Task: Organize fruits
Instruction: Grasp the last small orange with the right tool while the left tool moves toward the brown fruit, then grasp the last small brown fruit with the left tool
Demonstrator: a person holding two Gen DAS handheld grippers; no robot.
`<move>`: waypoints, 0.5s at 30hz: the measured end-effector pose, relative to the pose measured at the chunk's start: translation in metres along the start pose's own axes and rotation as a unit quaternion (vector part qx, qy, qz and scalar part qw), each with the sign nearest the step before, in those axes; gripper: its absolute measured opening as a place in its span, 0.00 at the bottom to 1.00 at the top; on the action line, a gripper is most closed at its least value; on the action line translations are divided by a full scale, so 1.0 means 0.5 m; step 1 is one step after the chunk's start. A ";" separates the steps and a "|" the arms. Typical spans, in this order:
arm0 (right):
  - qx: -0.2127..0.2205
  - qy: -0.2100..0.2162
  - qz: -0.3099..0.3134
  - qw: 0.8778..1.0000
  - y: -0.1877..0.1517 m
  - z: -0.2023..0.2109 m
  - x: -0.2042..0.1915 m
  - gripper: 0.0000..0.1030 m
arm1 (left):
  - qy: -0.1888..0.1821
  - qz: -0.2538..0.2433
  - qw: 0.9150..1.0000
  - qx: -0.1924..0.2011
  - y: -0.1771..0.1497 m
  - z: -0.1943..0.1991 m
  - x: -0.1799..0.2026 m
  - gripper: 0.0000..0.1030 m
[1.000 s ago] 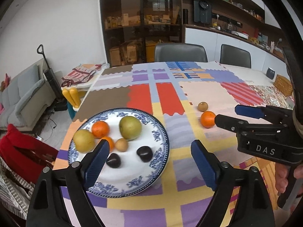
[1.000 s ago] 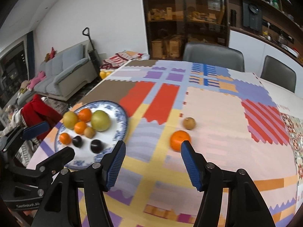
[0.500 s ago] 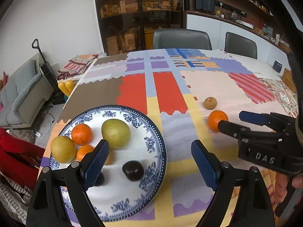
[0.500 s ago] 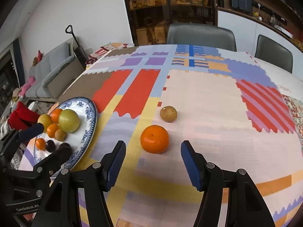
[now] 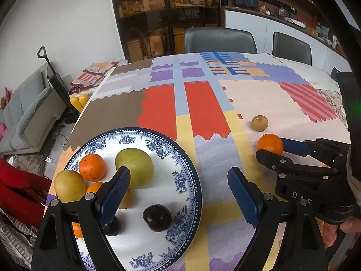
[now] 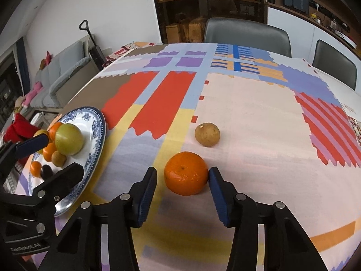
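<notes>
At the left of the bench (image 5: 259,97), which is covered by a patchwork cloth, a blue-and-white plate (image 5: 187,169) is seen already loaded with fruit: a yellow pear-like fruit (image 5: 68,186), several small oranges, a large green fruit (image 5: 135,167), a brown fruit partly hidden, and two dark plums, one of them (image 5: 157,217) near the plate's near rim. The left claw (image 5: 178,194) is held over the near side of the plate with its pads wide apart and nothing between them.

Further right, on the bare cloth and well apart from the plate, a loose orange (image 6: 186,172) is found, and just beyond it a small brown fruit (image 6: 207,134), the two near each other but not touching. The right claw (image 6: 182,192) is set low around the orange, its pads apart; the right pad appears to be at or almost at the peel, while a gap is left on the left side. No clamping is shown yet.

The step in hand is judged to be the grasp of the orange, so that it may be gathered onto the plate with the rest. For the next move, the pads would need to be closed evenly about the orange's widest part, firmly enough that it does not roll forward towards the brown fruit, then lifted and carried left to a free patch of the plate.
</notes>
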State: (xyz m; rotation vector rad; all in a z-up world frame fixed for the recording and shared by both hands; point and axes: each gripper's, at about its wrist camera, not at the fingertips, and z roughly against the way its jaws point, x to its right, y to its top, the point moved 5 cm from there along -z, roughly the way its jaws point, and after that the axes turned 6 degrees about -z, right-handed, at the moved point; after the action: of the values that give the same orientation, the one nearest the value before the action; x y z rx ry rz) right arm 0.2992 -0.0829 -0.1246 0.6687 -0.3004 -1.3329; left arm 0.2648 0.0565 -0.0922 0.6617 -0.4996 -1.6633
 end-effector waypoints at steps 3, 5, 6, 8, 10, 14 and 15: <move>-0.002 0.006 -0.005 1.000 -0.001 -0.002 0.008 0.40 | -0.003 -0.006 1.000 0.001 0.005 -0.001 0.010 0.86; -0.002 0.013 -0.014 1.000 -0.001 -0.001 0.014 0.40 | -0.008 -0.010 1.000 0.003 0.010 -0.002 0.018 0.86; 0.000 0.014 -0.019 1.000 -0.001 0.003 0.018 0.40 | -0.010 -0.011 1.000 0.004 0.011 -0.001 0.021 0.86; 0.011 0.015 -0.031 0.999 -0.001 0.018 0.030 0.40 | -0.020 -0.013 1.000 0.009 0.019 0.001 0.031 0.86; 0.021 0.013 -0.040 0.999 0.001 0.034 0.044 0.40 | -0.030 -0.014 0.999 0.015 0.027 0.002 0.041 0.86; 0.042 -0.007 -0.048 0.998 0.009 0.066 0.074 0.40 | -0.055 -0.016 0.998 0.024 0.046 -0.006 0.068 0.86; 0.047 -0.013 -0.048 0.998 0.011 0.072 0.080 0.40 | -0.061 -0.019 0.998 0.026 0.050 -0.008 0.078 0.86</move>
State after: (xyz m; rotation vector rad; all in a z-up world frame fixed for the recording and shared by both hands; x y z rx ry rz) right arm 0.2926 -0.1308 -0.0999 0.7528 -0.3560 -1.4269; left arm 0.2811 0.0137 -0.0848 0.6122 -0.6228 -1.7393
